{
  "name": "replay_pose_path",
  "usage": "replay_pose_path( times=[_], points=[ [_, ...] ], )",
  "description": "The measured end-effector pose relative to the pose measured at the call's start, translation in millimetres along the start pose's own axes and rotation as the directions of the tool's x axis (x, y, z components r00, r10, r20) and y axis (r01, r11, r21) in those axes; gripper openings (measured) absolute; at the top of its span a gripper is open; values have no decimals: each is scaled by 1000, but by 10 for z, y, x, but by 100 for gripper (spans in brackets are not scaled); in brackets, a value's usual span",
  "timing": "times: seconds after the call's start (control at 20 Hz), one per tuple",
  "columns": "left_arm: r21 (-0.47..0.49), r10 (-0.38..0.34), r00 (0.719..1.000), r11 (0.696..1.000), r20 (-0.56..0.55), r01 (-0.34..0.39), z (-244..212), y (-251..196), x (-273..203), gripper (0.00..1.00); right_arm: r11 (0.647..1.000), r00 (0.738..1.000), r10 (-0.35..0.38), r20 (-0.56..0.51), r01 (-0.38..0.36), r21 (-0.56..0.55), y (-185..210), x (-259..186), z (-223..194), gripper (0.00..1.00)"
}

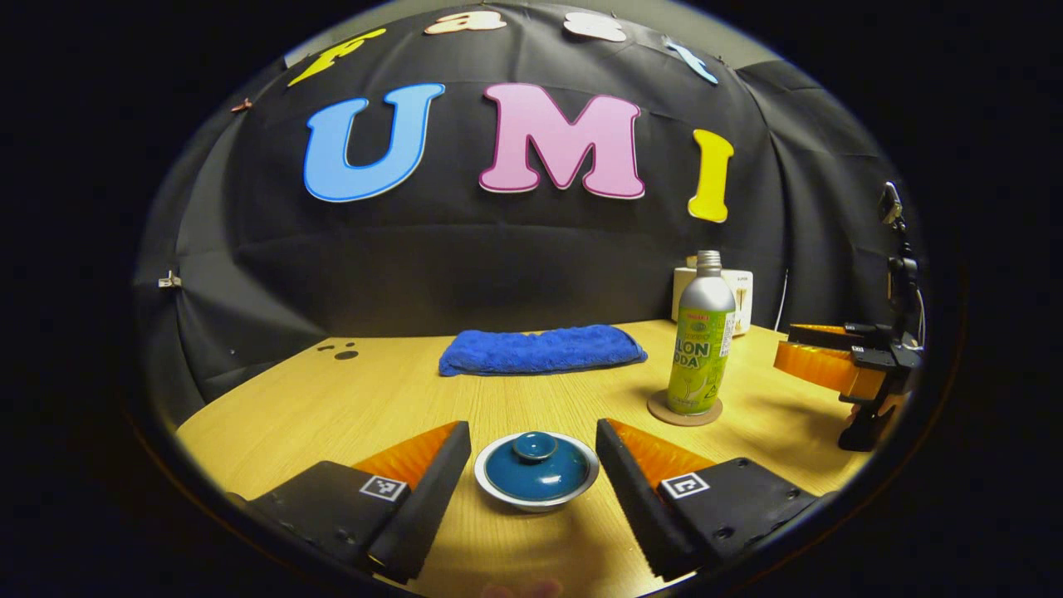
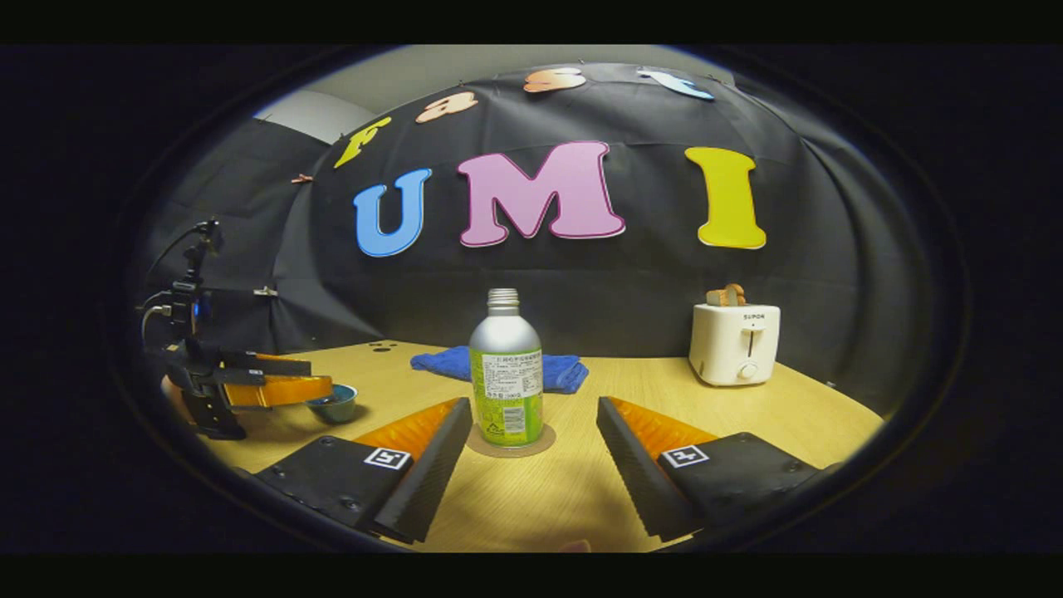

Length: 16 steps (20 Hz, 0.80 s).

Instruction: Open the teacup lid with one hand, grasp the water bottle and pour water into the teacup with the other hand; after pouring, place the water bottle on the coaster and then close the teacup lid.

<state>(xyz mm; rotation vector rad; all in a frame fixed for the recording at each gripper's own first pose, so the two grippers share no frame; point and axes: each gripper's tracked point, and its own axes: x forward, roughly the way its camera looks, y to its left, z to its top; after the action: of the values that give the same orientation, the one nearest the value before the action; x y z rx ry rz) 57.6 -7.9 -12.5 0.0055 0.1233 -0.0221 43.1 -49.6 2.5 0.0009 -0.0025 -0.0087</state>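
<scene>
Standing on the desk (image 1: 349,407), the teacup (image 1: 536,492) sits between the two spread fingers of the left tongs (image 1: 534,465), touching neither of them, with its blue lid (image 1: 536,468) on and the knob upright. The left tongs are released, jaws wide. Farther off and to the right in the left gripper view, the water bottle (image 1: 702,345) stands upright on the round coaster (image 1: 684,411), its neck uncapped. A blue towel (image 1: 541,350) lies folded at the far side of the desk, near the wall.

In the right gripper view the water bottle (image 2: 506,374) stands upright on its coaster (image 2: 510,441), centred ahead of the right tongs (image 2: 530,440) and just beyond their fingertips, apart from both fingers. The right tongs are released as well, jaws wide. A white toaster (image 2: 734,343) with bread in its slot stands at the far right. At the left of this view the left tongs (image 2: 278,378) show from the side, the teacup (image 2: 334,405) at their tips.
</scene>
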Motion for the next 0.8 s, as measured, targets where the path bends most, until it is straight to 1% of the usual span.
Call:
replay_pose_path(
  times=[0.15, 0.3, 0.45, 0.65, 0.8],
  points=[
    [-19, 22, 997, 1000, 67, -21, 82, 43, -100, 97, 1000, 1000, -1, -2, 1, -1, -1, -3, -4, 93],
    [2, 5, 993, 1000, 121, -5, 150, 1, -177, 97, 1000, 1000, 7, 0, -7, 0, 37, -54, 4, 93],
    [-1, -15, 992, 1000, 121, 15, 137, -38, -210, 97, 1000, 1000, 3, 0, -3, -1, 56, -113, 7, 93],
    [-2, -7, 992, 1000, 122, 7, 126, -24, -248, 97, 999, 999, -34, 2, 34, -2, 8, -158, 8, 94],
    [-4, 7, 993, 1000, 121, -7, 124, 2, -245, 97, 1000, 1000, -11, 2, 11, -1, 84, -180, 5, 94]
  ],
)
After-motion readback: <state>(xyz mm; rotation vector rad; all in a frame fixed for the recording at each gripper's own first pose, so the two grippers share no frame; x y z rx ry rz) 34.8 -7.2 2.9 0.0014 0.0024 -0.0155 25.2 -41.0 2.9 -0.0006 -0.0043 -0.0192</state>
